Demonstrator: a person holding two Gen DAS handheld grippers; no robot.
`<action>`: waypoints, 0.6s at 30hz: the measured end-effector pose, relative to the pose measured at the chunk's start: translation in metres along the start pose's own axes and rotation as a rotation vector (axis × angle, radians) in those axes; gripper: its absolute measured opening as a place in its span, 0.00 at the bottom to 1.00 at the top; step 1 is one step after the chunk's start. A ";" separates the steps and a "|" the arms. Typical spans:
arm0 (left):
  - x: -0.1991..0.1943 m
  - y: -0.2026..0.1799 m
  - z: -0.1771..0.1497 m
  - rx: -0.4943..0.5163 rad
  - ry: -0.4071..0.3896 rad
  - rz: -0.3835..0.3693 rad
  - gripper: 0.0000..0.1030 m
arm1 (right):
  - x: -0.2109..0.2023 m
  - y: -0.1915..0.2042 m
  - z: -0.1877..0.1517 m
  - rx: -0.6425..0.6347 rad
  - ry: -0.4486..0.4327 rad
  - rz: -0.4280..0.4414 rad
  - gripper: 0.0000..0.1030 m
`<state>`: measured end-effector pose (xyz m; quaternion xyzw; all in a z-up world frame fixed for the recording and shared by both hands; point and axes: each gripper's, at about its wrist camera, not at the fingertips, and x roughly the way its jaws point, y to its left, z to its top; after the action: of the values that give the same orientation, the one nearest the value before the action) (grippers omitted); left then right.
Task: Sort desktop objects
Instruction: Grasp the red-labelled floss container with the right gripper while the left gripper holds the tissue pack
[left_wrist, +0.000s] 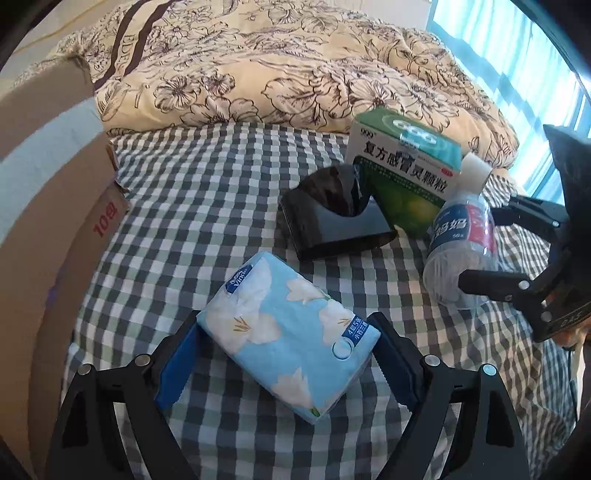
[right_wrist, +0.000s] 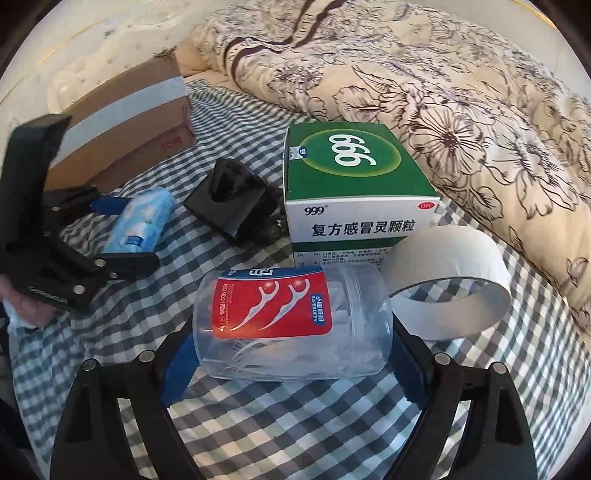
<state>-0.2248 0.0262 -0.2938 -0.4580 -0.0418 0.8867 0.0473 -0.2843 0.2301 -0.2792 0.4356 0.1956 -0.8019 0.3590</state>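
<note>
L tongs (left_wrist: 288, 354): jaws apart, 1 each side of tissue pack (left_wrist: 288, 332); pads near its 2 ends, contact not clear, so not clamped yet by my read.
R tongs (right_wrist: 291, 354): jaws apart, flanking floss jar (right_wrist: 295, 325), which lies on its side btwn them; grip not closed.
Tissue pack: btwn L jaws, lying skewed on check sheet (left_wrist: 207, 184).
Floss jar: btwn R jaws; white lid (right_wrist: 447, 288) end points ahead-right of R tongs.
Med box (right_wrist: 354, 199): just ahead of R tongs, past jar; ahead-right of L tongs.
Black holder (left_wrist: 332, 218): ahead of L tongs; ahead-left of R tongs.
Carton (left_wrist: 44, 206): far left of L tongs, likely the drop spot (guess).
Risk 1: jar is round, slick; squeeze off-centre and it prob rolls or squirts fwd into med box.
Risk 2: pack is soft, set at an angle to jaws; may twist or sag when lifted.
Risk 3: both tongs sit close; swinging L pack toward carton while R lifts could clip.
L view only: jar seen end-on, lid against med box.
R view only: floss-pick label, 999 top of box, lid's open rim, a hand under L tongs.
</note>
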 end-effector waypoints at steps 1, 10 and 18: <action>-0.004 0.000 0.001 0.000 -0.005 0.000 0.86 | -0.001 0.003 0.000 0.007 0.007 -0.010 0.86; -0.054 0.003 0.009 -0.014 -0.068 0.008 0.86 | -0.018 0.027 -0.007 0.208 0.014 -0.194 0.86; -0.115 0.005 0.009 -0.026 -0.141 0.024 0.86 | -0.075 0.060 -0.020 0.500 -0.131 -0.307 0.86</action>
<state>-0.1666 0.0069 -0.1965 -0.3955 -0.0511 0.9166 0.0276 -0.2009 0.2334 -0.2273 0.4231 0.0320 -0.8965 0.1271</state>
